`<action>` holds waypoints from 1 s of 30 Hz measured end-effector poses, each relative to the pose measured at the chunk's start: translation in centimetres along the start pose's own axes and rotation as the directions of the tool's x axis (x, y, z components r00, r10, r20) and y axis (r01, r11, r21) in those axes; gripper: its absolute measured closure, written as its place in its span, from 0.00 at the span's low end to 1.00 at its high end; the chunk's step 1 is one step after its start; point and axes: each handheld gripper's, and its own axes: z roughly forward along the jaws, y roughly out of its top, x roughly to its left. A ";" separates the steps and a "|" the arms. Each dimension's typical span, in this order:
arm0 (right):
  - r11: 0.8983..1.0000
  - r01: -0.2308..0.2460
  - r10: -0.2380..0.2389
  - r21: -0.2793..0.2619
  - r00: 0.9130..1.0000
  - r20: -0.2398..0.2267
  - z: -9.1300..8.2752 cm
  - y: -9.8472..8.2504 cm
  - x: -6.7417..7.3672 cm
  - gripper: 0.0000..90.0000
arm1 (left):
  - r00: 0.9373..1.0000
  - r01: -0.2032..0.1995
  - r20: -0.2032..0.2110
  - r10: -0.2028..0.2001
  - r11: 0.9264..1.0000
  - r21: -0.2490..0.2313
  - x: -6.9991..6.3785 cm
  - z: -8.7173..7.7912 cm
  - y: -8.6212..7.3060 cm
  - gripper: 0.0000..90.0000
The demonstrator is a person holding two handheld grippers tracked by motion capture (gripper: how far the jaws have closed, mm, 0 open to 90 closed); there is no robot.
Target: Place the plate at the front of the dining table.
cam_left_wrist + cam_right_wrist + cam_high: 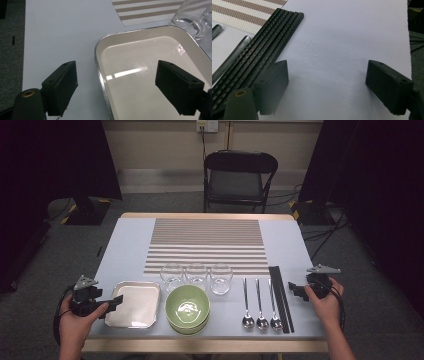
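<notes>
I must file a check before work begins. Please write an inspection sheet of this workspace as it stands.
Surface: table with pale cover, striped placemat at the far middle.
Job's things: white tray at the left claw; black chopsticks at the right claw.
Clutter: stacked green bowls, three glasses, three spoons, all in a tidy row.
Grippers: both claws open, holding nothing; the left one straddles the tray's rim.
Cables: one trails from each claw; more lie on the floor at the far right.
Surroundings: folding chair behind the table, dark curtains on both sides.
</notes>
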 end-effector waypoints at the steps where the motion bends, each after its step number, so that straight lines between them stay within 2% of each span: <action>1: 1.000 -0.004 0.004 0.001 1.000 -0.002 0.0 0.0 0.0 0.19 | 1.000 0.000 -0.007 0.000 1.000 -0.001 -0.1 0.0 0.1 0.20; 8: 1.000 -0.007 0.007 -0.001 1.000 -0.007 0.0 -0.1 -0.1 0.19 | 1.000 0.009 -0.022 -0.009 1.000 0.013 -0.2 0.5 0.6 0.20; 10: 1.000 -0.008 0.008 -0.003 1.000 -0.008 0.1 -0.1 -0.1 0.19 | 0.999 0.018 -0.026 -0.018 1.000 0.009 -0.2 0.6 0.7 0.23; 14: 1.000 -0.008 0.008 -0.002 1.000 -0.009 0.1 -0.1 -0.1 0.19 | 0.999 -0.003 -0.038 0.003 1.000 0.017 -0.2 0.6 0.9 0.35; 19: 1.000 -0.008 0.008 -0.002 1.000 -0.007 0.1 -0.1 -0.1 0.19 | 0.998 -0.015 -0.056 0.017 0.999 0.045 -0.2 0.7 1.0 0.39; 23: 1.000 -0.003 0.003 -0.003 1.000 -0.005 0.1 -0.1 -0.1 0.19 | 0.999 0.010 -0.053 -0.008 0.999 0.032 -0.3 0.8 1.0 0.43; 24: 1.000 -0.003 0.003 -0.003 1.000 -0.005 0.1 -0.1 -0.1 0.19 | 0.999 0.026 -0.035 -0.025 0.999 0.021 -0.3 0.8 1.0 0.45; 26: 1.000 -0.003 0.003 -0.004 1.000 -0.006 0.1 -0.1 -0.1 0.19 | 0.999 0.045 -0.027 -0.045 0.999 0.010 -0.3 0.7 1.0 0.47; 30: 1.000 -0.008 0.008 -0.003 1.000 -0.007 0.1 -0.1 -0.1 0.19 | 0.998 0.036 -0.054 -0.034 0.999 0.026 -0.2 0.8 0.9 0.48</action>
